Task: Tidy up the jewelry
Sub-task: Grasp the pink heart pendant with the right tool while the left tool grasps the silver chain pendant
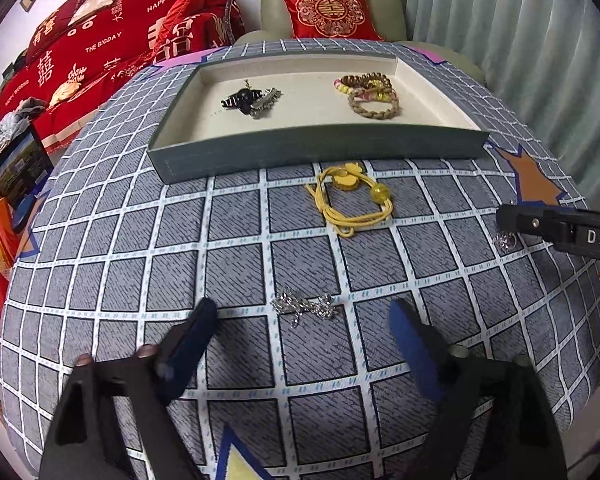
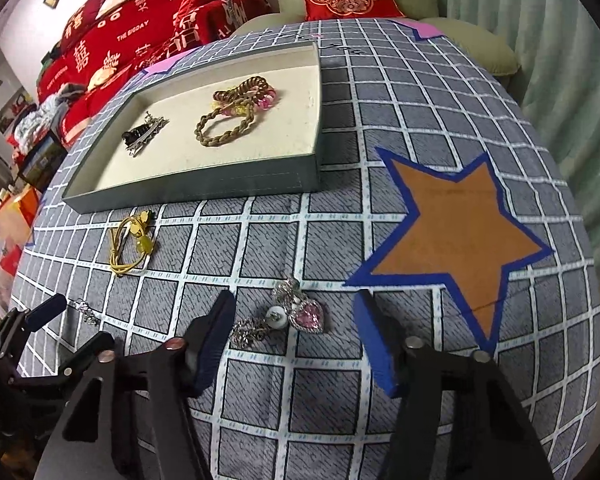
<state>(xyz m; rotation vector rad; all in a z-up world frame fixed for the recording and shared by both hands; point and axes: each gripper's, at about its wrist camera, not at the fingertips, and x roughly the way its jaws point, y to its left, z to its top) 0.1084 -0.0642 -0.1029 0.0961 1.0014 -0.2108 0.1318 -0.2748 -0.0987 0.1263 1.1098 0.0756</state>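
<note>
Jaws gape on both our grippers, empty. Left gripper [image 1: 302, 332] straddles silver clip [image 1: 305, 306], long axis running 9-to-3 across the gap. Right gripper [image 2: 296, 326] brackets heart pendant [image 2: 309, 314]. Tray [image 1: 320, 148] lies at 12.

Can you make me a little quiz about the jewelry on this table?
1. True or false: the yellow hair tie lies inside the tray.
2. Which piece lies between the open fingers of the right gripper? A) a braided bracelet B) a pink heart pendant C) a black hair clip
3. Fill in: the silver piece in front of the left gripper rests on the checked ____.

Key
1. False: it lies on the cloth, in front of the tray.
2. B, the pink heart pendant.
3. cloth
</note>
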